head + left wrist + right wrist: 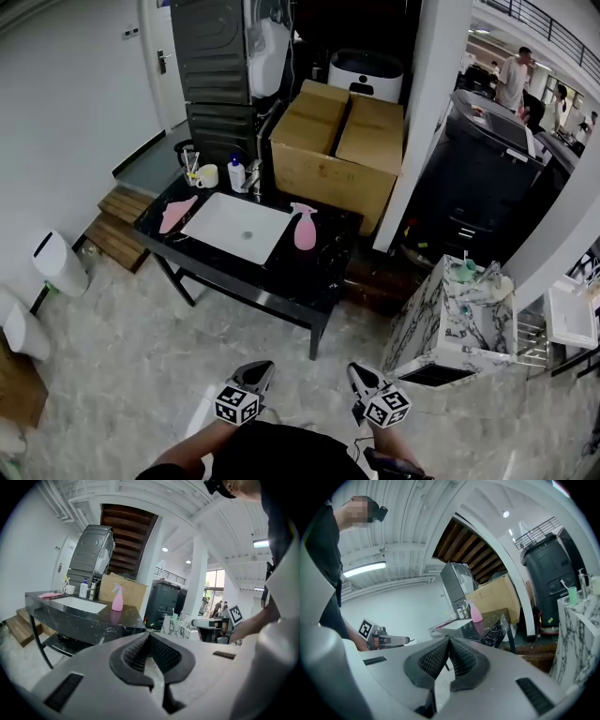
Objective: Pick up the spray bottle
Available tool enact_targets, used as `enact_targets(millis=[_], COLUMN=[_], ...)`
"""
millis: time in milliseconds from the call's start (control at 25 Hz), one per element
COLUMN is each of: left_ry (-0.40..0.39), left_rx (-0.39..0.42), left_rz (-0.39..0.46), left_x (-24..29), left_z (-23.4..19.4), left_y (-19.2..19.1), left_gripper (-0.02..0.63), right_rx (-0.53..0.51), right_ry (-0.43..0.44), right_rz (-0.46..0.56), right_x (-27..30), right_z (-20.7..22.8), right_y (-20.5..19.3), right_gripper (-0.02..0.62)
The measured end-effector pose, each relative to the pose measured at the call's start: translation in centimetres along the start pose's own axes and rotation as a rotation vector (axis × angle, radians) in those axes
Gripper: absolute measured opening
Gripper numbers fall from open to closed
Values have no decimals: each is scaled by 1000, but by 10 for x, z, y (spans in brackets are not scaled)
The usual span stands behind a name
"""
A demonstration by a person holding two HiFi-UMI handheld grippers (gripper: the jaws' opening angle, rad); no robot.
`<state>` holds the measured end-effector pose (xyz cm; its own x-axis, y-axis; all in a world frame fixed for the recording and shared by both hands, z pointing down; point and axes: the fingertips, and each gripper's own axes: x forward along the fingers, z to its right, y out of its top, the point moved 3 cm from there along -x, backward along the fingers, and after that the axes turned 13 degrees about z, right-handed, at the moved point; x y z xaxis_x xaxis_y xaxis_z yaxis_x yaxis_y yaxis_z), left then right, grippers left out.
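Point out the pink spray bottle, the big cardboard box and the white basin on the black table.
pink spray bottle (305,234), head view, on its lower body.
cardboard box (323,178), head view, on its front face.
white basin (220,223), head view, on its bare bottom.

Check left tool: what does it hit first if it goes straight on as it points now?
Probably the near right corner of the black table, dead ahead of the left tool. The pink spray bottle stands left of that line. Depth unclear; it may pass beside the corner.
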<state>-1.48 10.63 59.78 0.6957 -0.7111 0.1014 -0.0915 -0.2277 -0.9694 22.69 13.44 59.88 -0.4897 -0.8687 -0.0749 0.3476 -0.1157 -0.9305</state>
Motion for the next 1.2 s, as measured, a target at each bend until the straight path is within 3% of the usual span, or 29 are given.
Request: enact_targets(millis=[440,760,1200], left_ry=[64,39,-24], left_rx=[6,9,-26], left_rz=[-3,13,10], left_x=[4,16,45], left_z=[12,14,-45], left_y=[1,11,13], left_gripper=[8,8,8], right_rx=[29,18,-25], right_ry=[15,-16,-84], right_rz=[-17,-24,-47], right_x=[-18,-22,28], right_z=[15,30,27], right_y=[-3,3,-1], right_gripper=[26,26,26])
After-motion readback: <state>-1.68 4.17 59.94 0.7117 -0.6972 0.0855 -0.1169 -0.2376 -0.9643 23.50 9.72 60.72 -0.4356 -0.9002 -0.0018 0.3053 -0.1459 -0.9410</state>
